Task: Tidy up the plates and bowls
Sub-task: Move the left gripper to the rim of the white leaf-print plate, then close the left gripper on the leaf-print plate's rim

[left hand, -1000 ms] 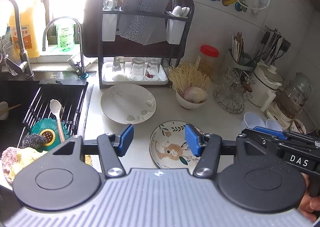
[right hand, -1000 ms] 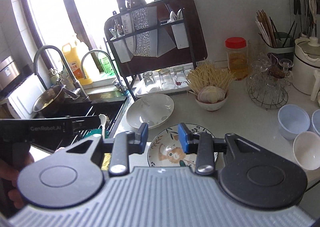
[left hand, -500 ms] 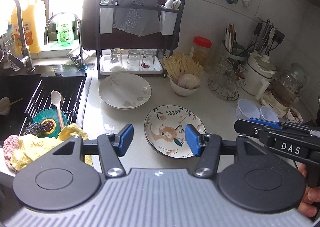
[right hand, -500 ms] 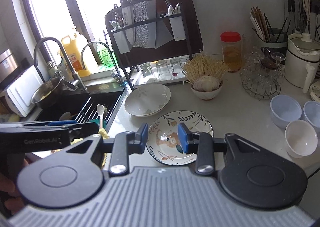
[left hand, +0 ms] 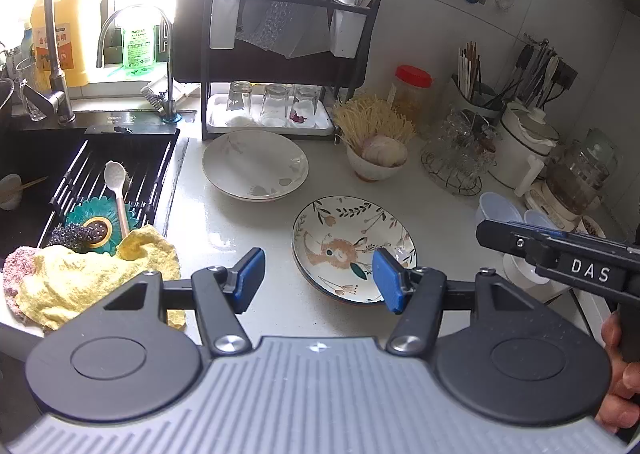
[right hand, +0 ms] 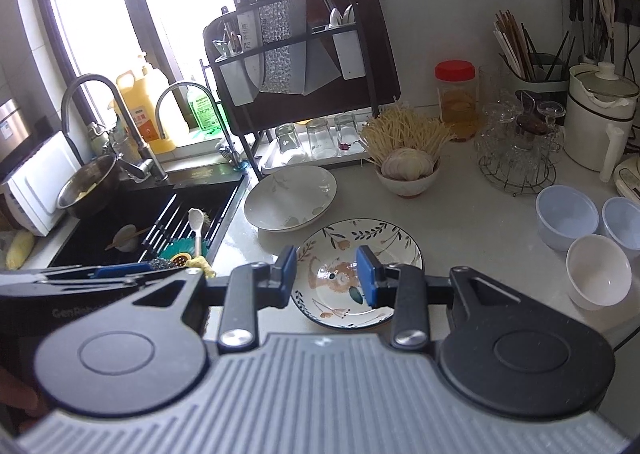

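Note:
A patterned plate with leaves and a deer (left hand: 352, 246) (right hand: 360, 270) lies on the pale counter, just ahead of both grippers. A plain white plate (left hand: 256, 169) (right hand: 290, 199) lies behind it, near the dish rack. My left gripper (left hand: 318, 280) is open and empty, held above the counter's near edge. My right gripper (right hand: 326, 276) is open and empty above the patterned plate's near side. Two pale blue bowls (right hand: 566, 215) and a white bowl (right hand: 598, 272) stand at the right.
A black sink (right hand: 132, 217) with a rack, spoon and scrubbers is at the left; a yellow cloth (left hand: 92, 282) lies on its edge. A dish rack with glasses (left hand: 280, 109), a bowl of noodles (left hand: 374, 161), a wire glass holder (right hand: 516, 161) and a kettle (right hand: 600, 121) line the back.
Both grippers have drawn back and up from the counter, so the plates sit farther ahead and more counter shows. The jaws stay open. Nothing on the counter moved.

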{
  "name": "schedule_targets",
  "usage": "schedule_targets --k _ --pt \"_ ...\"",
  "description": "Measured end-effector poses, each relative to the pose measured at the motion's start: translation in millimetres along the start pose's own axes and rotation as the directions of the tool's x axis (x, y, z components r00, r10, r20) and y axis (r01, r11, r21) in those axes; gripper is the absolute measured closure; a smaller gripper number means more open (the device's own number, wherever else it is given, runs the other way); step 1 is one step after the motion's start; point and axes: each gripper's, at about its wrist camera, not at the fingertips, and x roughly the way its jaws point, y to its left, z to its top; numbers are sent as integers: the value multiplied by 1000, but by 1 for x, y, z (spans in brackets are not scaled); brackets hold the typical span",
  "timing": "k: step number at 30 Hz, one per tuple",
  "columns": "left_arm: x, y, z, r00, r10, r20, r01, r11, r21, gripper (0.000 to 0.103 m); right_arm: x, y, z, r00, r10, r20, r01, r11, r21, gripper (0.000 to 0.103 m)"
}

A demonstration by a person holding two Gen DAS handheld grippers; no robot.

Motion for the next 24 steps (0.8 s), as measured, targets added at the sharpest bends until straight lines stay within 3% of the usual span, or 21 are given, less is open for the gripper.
schedule_targets --k 12,24 --pt "45 24 42 1000 24 -17 -24 999 -22 36 49 0 20 999 24 -30 -23 999 36 66" --pt "123 54 79 995 36 -89 -41 997 -60 35 118 -8 45 994 40 -106 -36 999 37 66"
